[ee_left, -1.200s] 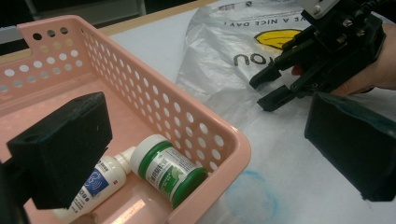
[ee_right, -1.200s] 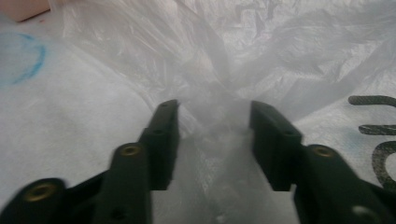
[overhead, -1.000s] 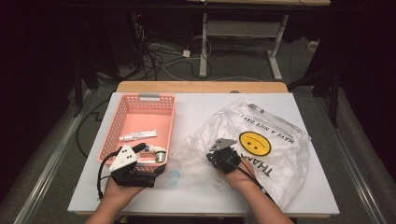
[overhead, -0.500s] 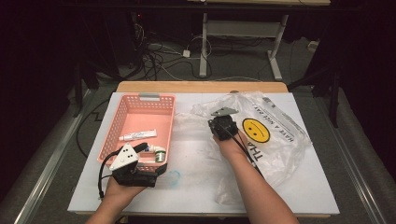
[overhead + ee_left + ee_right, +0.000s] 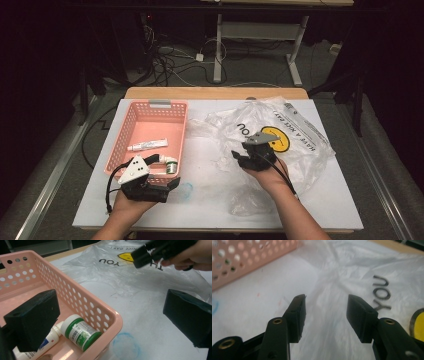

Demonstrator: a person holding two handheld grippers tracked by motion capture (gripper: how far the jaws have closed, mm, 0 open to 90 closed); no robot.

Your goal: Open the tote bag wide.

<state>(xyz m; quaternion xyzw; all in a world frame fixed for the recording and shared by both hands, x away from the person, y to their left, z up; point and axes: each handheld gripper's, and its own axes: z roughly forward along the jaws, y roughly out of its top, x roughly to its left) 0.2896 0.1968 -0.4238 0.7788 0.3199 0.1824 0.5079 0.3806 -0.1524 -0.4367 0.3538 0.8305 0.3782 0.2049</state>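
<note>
1. A white bench (image 5: 210,205) stands in a dark room, with cables on the floor behind it and a wooden edge along its far side.
2. A pink perforated basket (image 5: 131,122) sits on the left part of the bench; a white tube (image 5: 147,145) lies on its floor and a green-capped jar (image 5: 171,166) lies on its side in the near right corner, next to a white bottle (image 5: 47,342).
3. A clear plastic bag (image 5: 305,150) printed with a yellow smiley face (image 5: 278,140) and the word "YOU" spreads crumpled over the middle and right of the bench, its left edge close to the basket.
4. The left gripper (image 5: 172,184) rests low at the near right corner of the basket, jaws spread wide with nothing between them; in the left gripper view one jaw hangs over the basket's inside above the jar and the other over the bare bench, so the basket wall passes between them untouched.
5. The right gripper (image 5: 243,156) hovers above the bag just left of the smiley face. Its jaws have just been opening and stand about half apart; in the right gripper view (image 5: 325,315) the bag's film lies beneath them and nothing is clamped.
6. A faint blue ring stain (image 5: 125,346) marks the bench beside the basket's near corner.
</note>
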